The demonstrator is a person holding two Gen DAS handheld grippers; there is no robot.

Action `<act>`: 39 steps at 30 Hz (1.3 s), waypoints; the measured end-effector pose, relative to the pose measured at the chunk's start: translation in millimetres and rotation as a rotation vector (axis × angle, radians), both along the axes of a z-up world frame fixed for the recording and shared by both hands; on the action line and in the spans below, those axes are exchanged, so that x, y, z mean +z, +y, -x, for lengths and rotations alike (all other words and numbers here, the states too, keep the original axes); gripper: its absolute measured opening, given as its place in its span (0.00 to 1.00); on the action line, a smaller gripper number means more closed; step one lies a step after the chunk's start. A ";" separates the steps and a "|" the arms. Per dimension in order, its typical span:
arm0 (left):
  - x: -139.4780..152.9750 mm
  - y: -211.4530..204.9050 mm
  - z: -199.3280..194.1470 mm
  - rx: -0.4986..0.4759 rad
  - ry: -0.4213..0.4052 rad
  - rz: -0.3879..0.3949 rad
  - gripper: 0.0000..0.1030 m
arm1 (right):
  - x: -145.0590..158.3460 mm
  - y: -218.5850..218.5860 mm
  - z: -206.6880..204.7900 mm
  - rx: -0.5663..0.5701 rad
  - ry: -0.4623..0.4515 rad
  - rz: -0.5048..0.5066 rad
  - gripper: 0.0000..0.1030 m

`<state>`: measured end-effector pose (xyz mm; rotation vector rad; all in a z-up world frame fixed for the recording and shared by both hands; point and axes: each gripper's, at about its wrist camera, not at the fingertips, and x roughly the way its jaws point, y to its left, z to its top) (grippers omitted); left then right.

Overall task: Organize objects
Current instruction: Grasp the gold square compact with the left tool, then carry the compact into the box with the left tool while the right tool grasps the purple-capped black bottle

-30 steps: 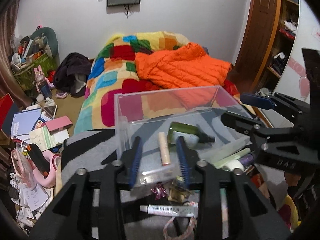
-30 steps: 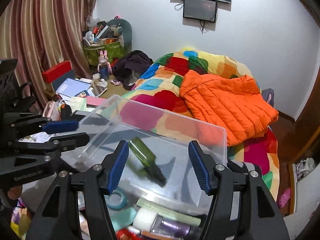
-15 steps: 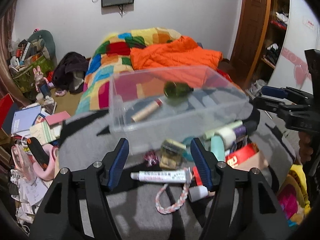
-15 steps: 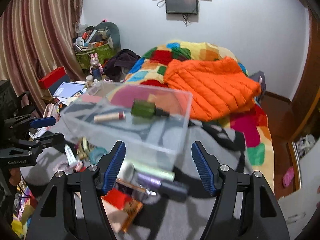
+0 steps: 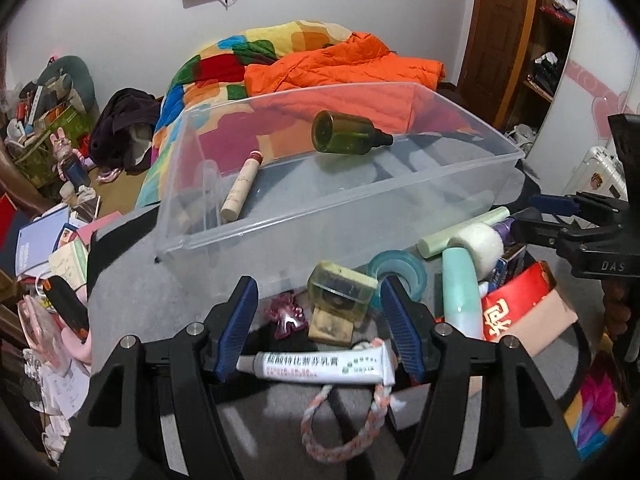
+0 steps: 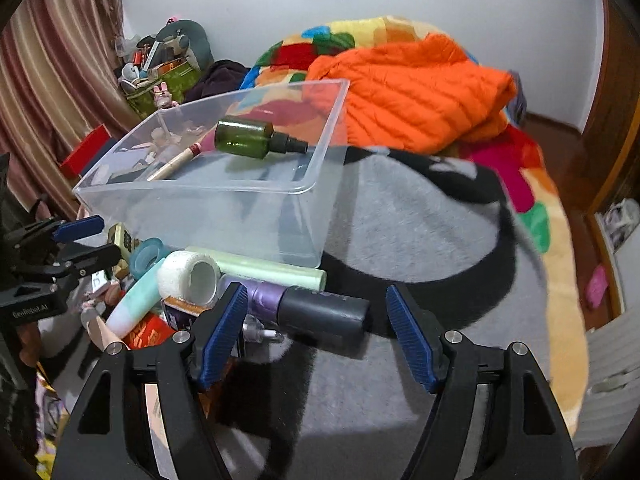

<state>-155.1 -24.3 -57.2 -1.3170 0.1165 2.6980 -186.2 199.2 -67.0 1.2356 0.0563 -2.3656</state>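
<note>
While our left claw (image 5: pixel 318 330) hangs wide apart over the white tube (image 5: pixel 320 368), our right claw (image 6: pixel 314 336) (equally wide, gripping nothing) straddles the purple bottle (image 6: pixel 308 306). Beyond both, the clear bin (image 5: pixel 360 216) holds a green bottle (image 5: pixel 344 138) and a beige tube (image 5: pixel 240 190).

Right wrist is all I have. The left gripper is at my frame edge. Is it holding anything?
Observer: No. The left gripper is open and empty. A white tube lies crosswise on the blanket just under its fingers.
Operator: Anything else down there that I can't see?
Observer: A pink-and-white braided cord loops just behind the tube, on the camera side.
</note>
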 end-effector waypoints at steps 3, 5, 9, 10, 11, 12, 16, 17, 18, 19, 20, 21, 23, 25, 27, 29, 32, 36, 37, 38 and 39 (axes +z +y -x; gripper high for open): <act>-3.7 4.1 3.0 -0.013 -0.002 0.005 0.61 | -5.6 -2.9 -1.3 0.005 -0.015 0.017 0.66; -6.3 6.6 3.9 -0.020 -0.002 0.005 0.56 | -6.6 -2.7 -1.5 0.005 -0.018 0.024 0.65; -7.3 9.0 4.3 -0.033 0.000 -0.014 0.35 | -7.3 1.4 -1.5 0.004 -0.030 0.053 0.59; -7.4 9.9 4.6 -0.030 0.003 -0.016 0.35 | -7.8 2.8 -2.3 0.003 -0.034 0.060 0.59; -7.3 10.1 3.5 -0.030 0.006 -0.015 0.35 | -8.0 3.9 -2.8 0.002 -0.035 0.065 0.58; -6.8 10.9 2.2 -0.033 0.012 -0.011 0.35 | -7.6 5.0 -3.8 -0.002 -0.032 0.068 0.57; -0.9 13.7 -7.4 -0.039 0.049 -0.001 0.35 | -0.2 14.2 -6.4 -0.014 -0.024 0.100 0.44; 0.5 13.8 -9.7 -0.039 0.054 -0.005 0.35 | 0.1 14.3 -7.0 -0.016 -0.022 0.094 0.44; 1.9 13.8 -12.4 -0.038 0.060 -0.008 0.35 | -0.4 14.7 -7.2 -0.013 -0.022 0.091 0.44; 3.8 13.4 -15.4 -0.035 0.067 -0.012 0.35 | -1.4 15.2 -8.0 -0.009 -0.029 0.093 0.44; 5.5 12.6 -17.8 -0.032 0.073 -0.017 0.35 | -1.4 15.8 -8.7 -0.005 -0.030 0.091 0.44; 8.3 10.7 -21.4 -0.027 0.082 -0.028 0.35 | -1.0 16.1 -9.9 -0.003 -0.026 0.086 0.44; 14.1 7.7 -26.7 -0.019 0.099 -0.043 0.35 | 0.7 14.4 -11.1 0.000 -0.023 0.072 0.45; 20.4 4.9 -30.6 -0.011 0.118 -0.049 0.35 | 0.5 12.6 -8.9 0.003 -0.033 0.071 0.51; 28.9 0.7 -33.7 -0.001 0.140 -0.062 0.35 | -1.9 8.9 -5.4 0.015 -0.045 0.067 0.57; 36.0 -3.1 -34.8 0.008 0.155 -0.072 0.35 | -5.7 3.0 -2.2 0.022 -0.046 0.038 0.58; 47.3 -7.9 -35.7 0.024 0.184 -0.073 0.35 | -6.3 3.5 -3.4 0.031 -0.037 0.041 0.54; 59.6 -14.6 -34.2 0.042 0.216 -0.079 0.35 | -1.3 12.0 -12.8 0.056 -0.033 0.065 0.44; 62.7 -16.2 -32.6 0.047 0.222 -0.082 0.35 | -0.7 13.6 -15.7 0.055 -0.026 0.057 0.44; 64.8 -17.1 -31.4 0.050 0.227 -0.084 0.35 | 0.2 16.0 -19.6 0.056 -0.015 0.044 0.44; 67.7 -18.1 -29.6 0.055 0.233 -0.083 0.35 | 0.8 18.4 -23.5 0.060 -0.008 0.033 0.44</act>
